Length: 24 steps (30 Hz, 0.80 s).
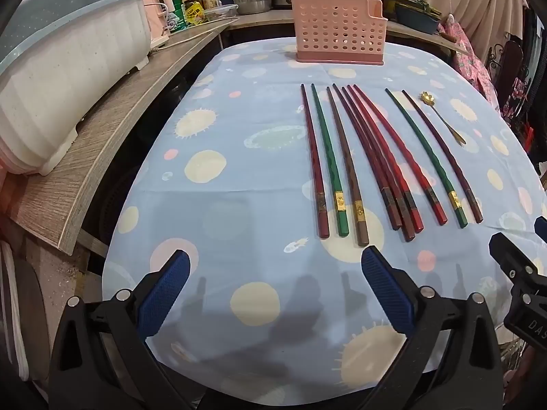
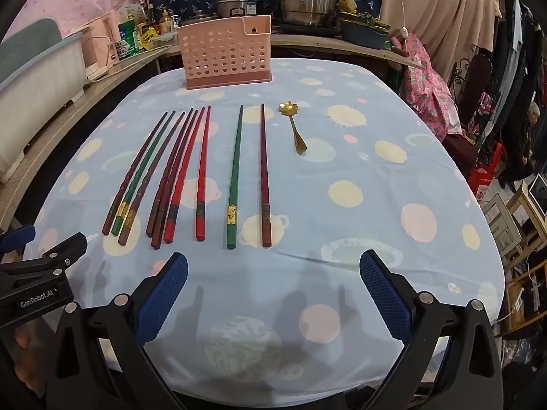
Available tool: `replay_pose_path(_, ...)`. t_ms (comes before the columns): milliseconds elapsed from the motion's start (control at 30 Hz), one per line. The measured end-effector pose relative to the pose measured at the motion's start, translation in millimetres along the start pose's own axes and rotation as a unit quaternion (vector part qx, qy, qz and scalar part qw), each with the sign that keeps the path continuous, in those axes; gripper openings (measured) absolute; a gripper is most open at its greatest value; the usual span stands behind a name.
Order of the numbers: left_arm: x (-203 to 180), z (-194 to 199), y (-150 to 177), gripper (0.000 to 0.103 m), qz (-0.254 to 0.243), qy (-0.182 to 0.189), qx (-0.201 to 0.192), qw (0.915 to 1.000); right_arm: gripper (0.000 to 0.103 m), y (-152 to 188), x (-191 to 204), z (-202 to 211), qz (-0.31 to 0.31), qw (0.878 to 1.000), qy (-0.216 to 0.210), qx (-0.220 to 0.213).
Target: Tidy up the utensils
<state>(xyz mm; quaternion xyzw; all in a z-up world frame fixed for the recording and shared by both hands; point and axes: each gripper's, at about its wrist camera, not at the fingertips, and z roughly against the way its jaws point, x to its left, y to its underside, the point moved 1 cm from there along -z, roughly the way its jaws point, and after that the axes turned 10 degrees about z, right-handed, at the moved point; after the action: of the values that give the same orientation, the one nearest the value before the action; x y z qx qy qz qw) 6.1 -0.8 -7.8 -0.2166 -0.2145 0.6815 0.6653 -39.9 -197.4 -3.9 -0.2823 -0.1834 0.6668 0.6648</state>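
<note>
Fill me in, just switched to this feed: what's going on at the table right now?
Nothing is being handled yet. A person holds two grippers over the near edge of the table; the left gripper and right gripper are both wide open and empty. Nine chopsticks lie side by side on the blue tablecloth, with a gold spoon to their right. The pink perforated holder stands at the far end, with no utensil visible in it.
</note>
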Motion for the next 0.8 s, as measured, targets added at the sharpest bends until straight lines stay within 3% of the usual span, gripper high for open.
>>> replay_pose_path(800, 1.7, 3.2, -1.7, 0.095, -0.002, 0.002, -0.006, 1.0000, 0.096, -2.8, 0.4, 3.1, -0.002, 1.000, -0.006, -0.003)
